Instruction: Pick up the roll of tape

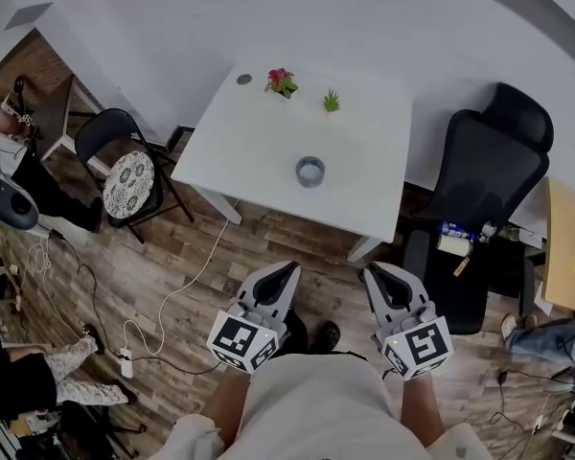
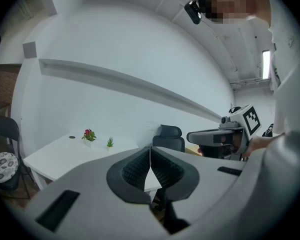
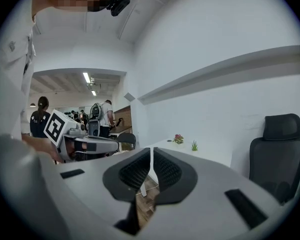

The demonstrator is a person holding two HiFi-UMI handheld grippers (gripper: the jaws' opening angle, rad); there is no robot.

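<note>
This looks like an office workroom. A plain white table (image 1: 259,161) stands against a white wall at the centre top of the head view, with a small red-flowered plant (image 1: 282,82) and a small green plant (image 1: 332,101) on it. A black high-backed office chair (image 1: 494,156) sits at its right, and a black folding chair (image 1: 105,132) with a patterned cushion at its left. The wood-look floor (image 1: 268,247) is crossed at lower left by a white cable (image 1: 194,278) and a power strip (image 1: 125,358). At the left of the right gripper view, strip lights (image 3: 87,77) hang over a further room where people (image 3: 106,114) stand.

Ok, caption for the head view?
Roll of tape on a white table; left claw and right claw both short of it.
</note>
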